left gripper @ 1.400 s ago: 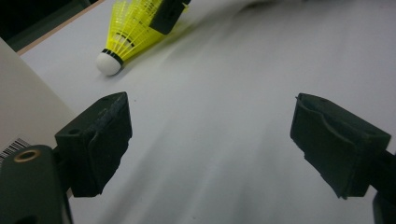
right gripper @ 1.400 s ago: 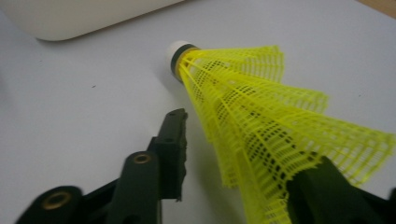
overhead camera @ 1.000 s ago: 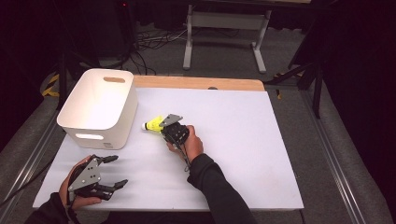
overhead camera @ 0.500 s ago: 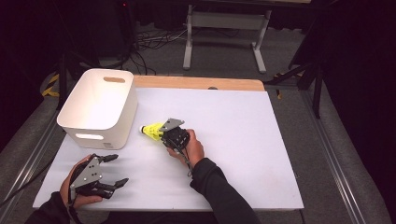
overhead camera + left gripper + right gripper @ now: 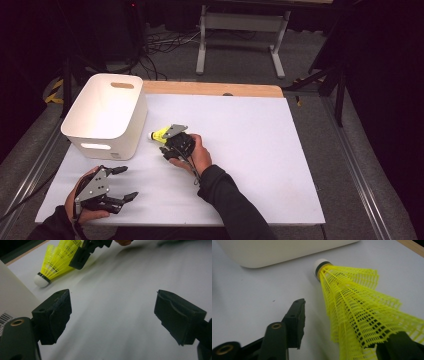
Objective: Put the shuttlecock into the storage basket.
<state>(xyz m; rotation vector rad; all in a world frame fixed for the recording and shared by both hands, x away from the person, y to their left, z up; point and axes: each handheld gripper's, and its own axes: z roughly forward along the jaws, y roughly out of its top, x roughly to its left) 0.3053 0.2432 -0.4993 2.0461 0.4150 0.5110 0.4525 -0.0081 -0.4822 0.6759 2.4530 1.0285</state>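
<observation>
Yellow shuttlecock (image 5: 352, 312) lies on the desk (image 5: 260, 130) between the right tongs (image 5: 172, 145), whose jaws have just been opening; cork end points away, toward the bin (image 5: 107, 115). Left tongs (image 5: 122, 184) gape wide, empty, well apart.

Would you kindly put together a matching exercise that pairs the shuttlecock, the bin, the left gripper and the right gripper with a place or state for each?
Things:
1. shuttlecock
2. white bin
3. left gripper
4. right gripper

Places or states:
A. stands at the table's far left, handle slot in its far wall
B. jaws wide apart with nothing between them, at the near left of the table
C. yellow mesh skirt, white cork tip pointing toward the bin
D. jaws have just been opening, with the yellow skirt between them

Pairs: 1-C, 2-A, 3-B, 4-D
</observation>
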